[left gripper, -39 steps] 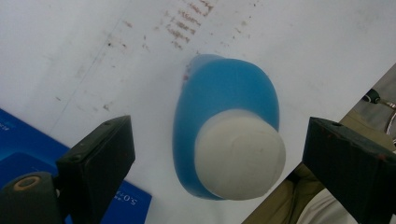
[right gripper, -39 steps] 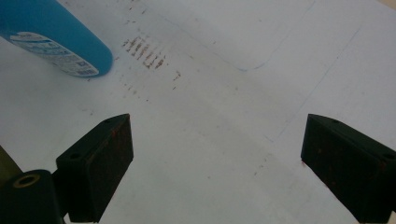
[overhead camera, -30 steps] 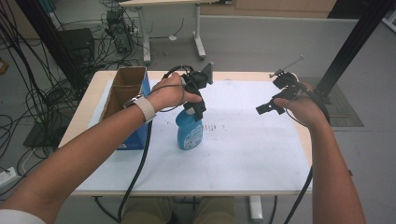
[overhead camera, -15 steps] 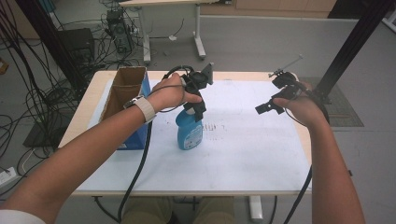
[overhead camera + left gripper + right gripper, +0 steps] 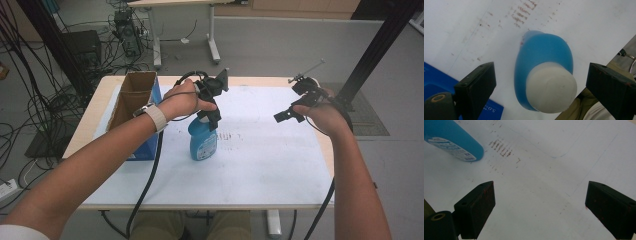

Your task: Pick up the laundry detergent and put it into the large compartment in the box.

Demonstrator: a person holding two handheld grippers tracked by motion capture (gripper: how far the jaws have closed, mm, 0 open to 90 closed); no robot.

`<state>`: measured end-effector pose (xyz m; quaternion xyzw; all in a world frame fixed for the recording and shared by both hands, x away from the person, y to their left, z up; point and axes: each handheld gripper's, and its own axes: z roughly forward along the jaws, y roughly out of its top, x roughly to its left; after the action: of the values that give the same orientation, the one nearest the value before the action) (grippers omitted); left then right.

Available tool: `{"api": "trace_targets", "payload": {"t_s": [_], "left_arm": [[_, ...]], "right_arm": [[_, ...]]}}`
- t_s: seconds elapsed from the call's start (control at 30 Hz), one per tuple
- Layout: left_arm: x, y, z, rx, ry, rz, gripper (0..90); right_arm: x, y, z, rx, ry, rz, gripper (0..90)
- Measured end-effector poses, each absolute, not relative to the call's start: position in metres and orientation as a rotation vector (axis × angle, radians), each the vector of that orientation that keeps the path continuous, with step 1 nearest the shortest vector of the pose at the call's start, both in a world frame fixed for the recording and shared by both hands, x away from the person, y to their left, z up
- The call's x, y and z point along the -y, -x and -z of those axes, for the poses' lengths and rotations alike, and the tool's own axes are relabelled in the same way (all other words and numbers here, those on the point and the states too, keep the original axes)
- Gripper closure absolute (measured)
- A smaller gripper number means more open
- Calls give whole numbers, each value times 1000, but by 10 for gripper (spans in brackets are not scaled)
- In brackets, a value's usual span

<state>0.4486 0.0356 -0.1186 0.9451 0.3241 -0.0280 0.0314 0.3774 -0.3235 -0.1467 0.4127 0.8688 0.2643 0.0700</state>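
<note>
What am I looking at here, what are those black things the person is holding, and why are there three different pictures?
A person sits at a white table holding a hand-operated gripper, a two-jaw clamp, in each hand. The high view comes from a camera above, looking down on the arms. The other two come from small cameras riding on the grippers, looking along their black jaws.

On the table stands a blue bottle with a white cap; a blue cardboard box sits to its left. The left gripper hovers over the bottle, jaws open on either side of the cap with gaps showing, so nothing is held. The right gripper is off to the right, jaws open above bare table.
</note>
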Motion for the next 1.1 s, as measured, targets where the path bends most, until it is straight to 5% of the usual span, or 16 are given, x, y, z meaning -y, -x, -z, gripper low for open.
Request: {"api": "trace_targets", "payload": {"t_s": [1.1], "left_arm": [[-32, -443, 122, -1005, -2915, 54, 96]], "right_arm": [[325, -377, 150, -2611, -1244, -803, 90]]}}
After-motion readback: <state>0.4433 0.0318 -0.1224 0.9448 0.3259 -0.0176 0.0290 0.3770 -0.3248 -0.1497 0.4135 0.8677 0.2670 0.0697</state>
